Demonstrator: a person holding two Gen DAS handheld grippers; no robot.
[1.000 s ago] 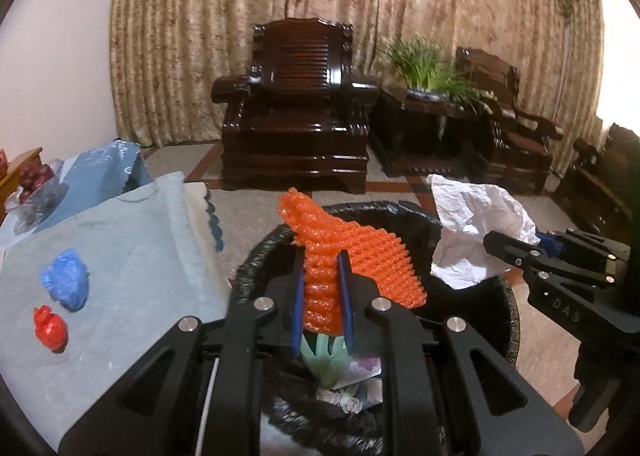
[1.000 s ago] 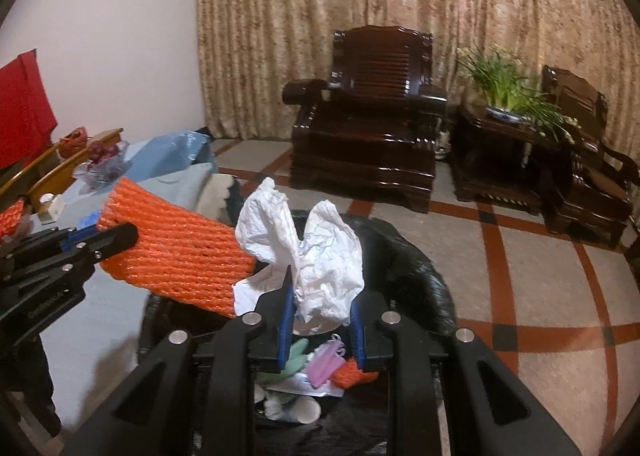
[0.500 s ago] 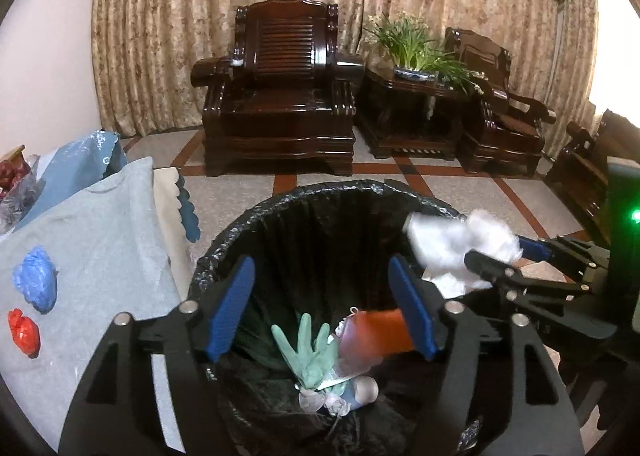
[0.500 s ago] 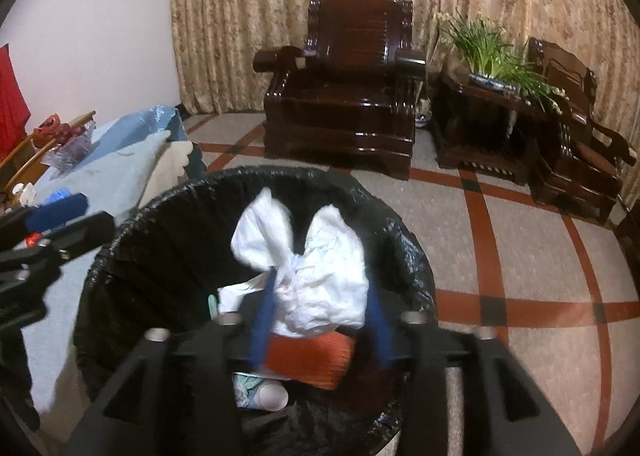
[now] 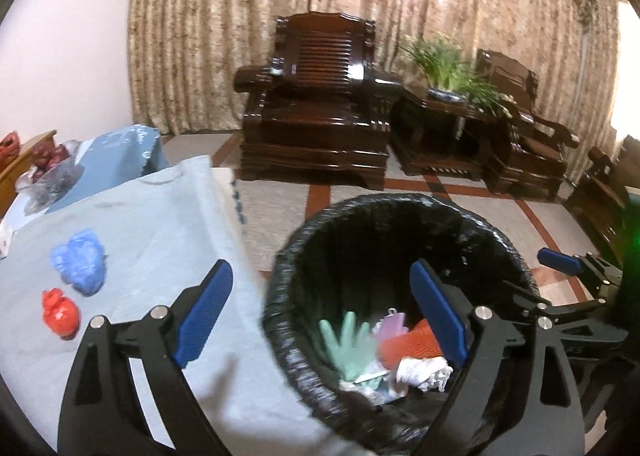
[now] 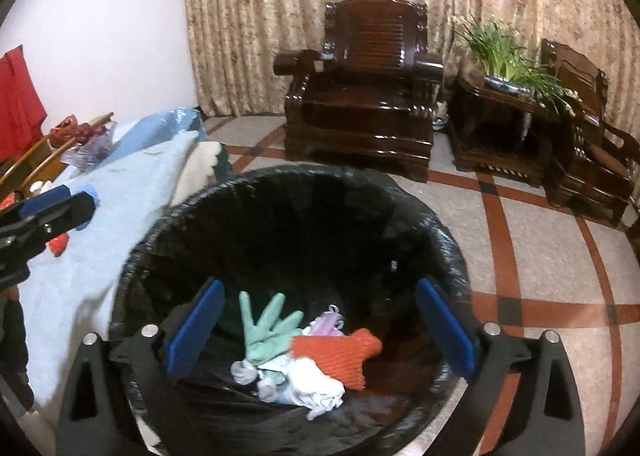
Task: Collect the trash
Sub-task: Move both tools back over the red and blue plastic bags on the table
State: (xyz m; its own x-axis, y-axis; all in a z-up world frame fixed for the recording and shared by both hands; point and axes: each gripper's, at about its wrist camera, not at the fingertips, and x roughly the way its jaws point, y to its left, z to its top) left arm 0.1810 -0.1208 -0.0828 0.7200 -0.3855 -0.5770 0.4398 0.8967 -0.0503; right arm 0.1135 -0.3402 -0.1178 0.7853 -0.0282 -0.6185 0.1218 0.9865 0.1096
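A black-lined trash bin (image 5: 496, 232) (image 6: 448, 248) stands on the floor beside a table. Inside lie an orange foam net (image 6: 340, 354) (image 5: 404, 344), crumpled white paper (image 6: 316, 384) (image 5: 420, 370), a green glove (image 6: 266, 326) (image 5: 346, 342) and other scraps. My left gripper (image 5: 322, 318) is open and empty over the bin's left rim. My right gripper (image 6: 320, 334) is open and empty above the bin. A crumpled blue piece (image 5: 80, 262) and a red piece (image 5: 60, 312) lie on the table's light blue cloth (image 5: 160, 224).
A bag of red fruit (image 5: 48, 166) and a blue bag (image 5: 124, 146) sit at the table's far end. Dark wooden armchairs (image 5: 320, 104) (image 6: 368, 88) and a side table with a plant (image 5: 448, 64) stand before the curtain across the tiled floor (image 6: 540, 256).
Both grippers opened. The orange net and the white paper dropped into the bin. The left gripper shifted left toward the table.
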